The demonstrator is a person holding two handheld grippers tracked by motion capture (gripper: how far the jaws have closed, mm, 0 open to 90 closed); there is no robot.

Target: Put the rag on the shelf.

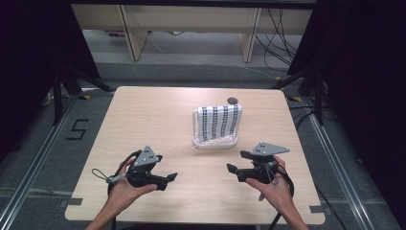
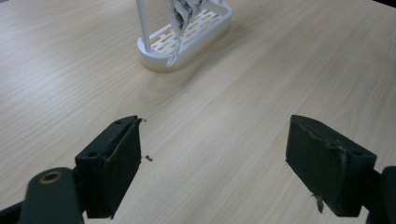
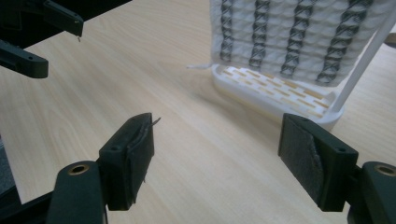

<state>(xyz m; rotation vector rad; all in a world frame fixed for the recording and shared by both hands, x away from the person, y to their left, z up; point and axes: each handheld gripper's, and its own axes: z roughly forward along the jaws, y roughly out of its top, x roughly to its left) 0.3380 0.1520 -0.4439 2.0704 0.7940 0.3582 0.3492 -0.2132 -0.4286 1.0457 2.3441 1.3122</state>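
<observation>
High view: white cloth point(image 1: 219, 123) with black patterned stripes draped over white rack point(image 1: 215, 142); both grippers wide, empty.

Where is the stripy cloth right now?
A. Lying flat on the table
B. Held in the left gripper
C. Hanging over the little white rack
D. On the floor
C: the stripy cloth hangs over the white rack in the middle of the table, while the left gripper and right gripper are open and hold nothing.
</observation>
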